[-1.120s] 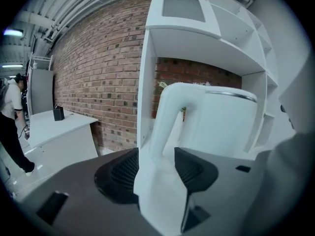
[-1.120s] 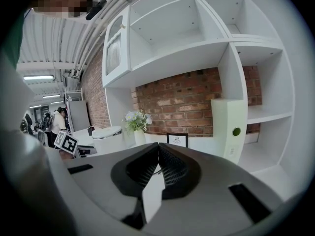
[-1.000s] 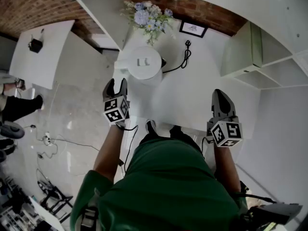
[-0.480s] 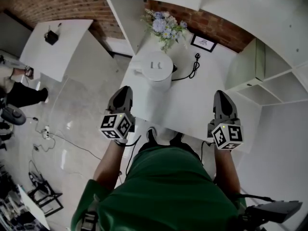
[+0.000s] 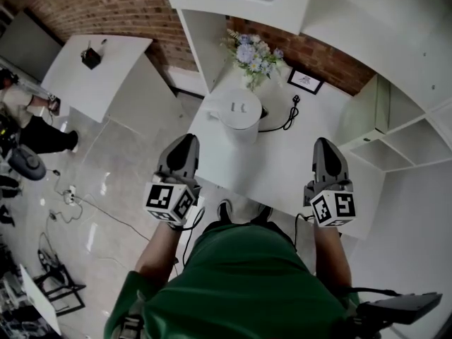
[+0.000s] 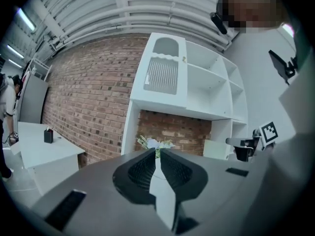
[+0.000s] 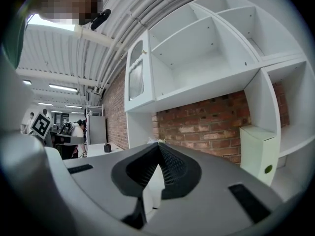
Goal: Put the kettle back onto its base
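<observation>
At the left, our left gripper [image 5: 185, 144] hangs by the near left edge of the tabletop [image 5: 282, 162]. Its jaws are pressed together on nothing, which suggests its work is done. Farther off, the white kettle [image 5: 239, 113] stands upright at the tabletop's far left, its cable [image 5: 285, 123] trailing right. We judge it seated on its base, which it hides. At the right, our right gripper [image 5: 324, 145] is likewise closed and empty. A second ago the left jaws stood spread just beside the kettle; both grippers now hang well apart from it.
</observation>
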`<state>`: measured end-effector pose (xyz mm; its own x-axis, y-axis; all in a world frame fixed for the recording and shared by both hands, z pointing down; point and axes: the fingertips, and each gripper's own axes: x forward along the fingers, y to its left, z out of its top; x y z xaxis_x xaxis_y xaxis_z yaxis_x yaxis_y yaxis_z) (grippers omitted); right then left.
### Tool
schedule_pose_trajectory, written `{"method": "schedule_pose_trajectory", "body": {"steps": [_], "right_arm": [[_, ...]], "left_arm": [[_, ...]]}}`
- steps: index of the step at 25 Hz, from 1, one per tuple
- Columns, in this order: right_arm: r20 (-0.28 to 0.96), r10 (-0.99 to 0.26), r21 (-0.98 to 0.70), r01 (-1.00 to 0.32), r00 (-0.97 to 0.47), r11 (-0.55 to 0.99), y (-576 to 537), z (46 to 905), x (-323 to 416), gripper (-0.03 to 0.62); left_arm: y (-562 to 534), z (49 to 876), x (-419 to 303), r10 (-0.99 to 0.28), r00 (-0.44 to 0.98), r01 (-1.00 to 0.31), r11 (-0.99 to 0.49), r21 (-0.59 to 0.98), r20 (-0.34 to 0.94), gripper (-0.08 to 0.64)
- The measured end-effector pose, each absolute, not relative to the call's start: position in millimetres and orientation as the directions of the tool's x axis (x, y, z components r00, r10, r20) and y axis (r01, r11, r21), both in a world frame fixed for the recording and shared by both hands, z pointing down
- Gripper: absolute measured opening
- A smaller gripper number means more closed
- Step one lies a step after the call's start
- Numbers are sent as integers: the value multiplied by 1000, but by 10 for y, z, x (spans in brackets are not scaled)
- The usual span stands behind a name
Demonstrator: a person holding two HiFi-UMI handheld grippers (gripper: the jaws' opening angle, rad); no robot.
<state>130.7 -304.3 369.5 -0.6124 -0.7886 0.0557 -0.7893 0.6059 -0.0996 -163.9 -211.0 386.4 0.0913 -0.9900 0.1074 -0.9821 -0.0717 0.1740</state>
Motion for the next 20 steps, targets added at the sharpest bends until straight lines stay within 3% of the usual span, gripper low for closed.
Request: {"method": "schedule_pose_trajectory", "body": {"steps": [11, 20], "right_arm": [[-21, -776, -67, -773, -631, 631, -2930, 3360, 1306, 21], [-14, -788, -55, -786, -616, 615, -2923, 3334, 1464, 21]], "left_arm": [[-1920, 3594, -1687, -995, 68, -989, -58, 136, 73, 46], [-1938, 3608, -1666, -996, 52, -987, -40, 155, 74, 46]]}}
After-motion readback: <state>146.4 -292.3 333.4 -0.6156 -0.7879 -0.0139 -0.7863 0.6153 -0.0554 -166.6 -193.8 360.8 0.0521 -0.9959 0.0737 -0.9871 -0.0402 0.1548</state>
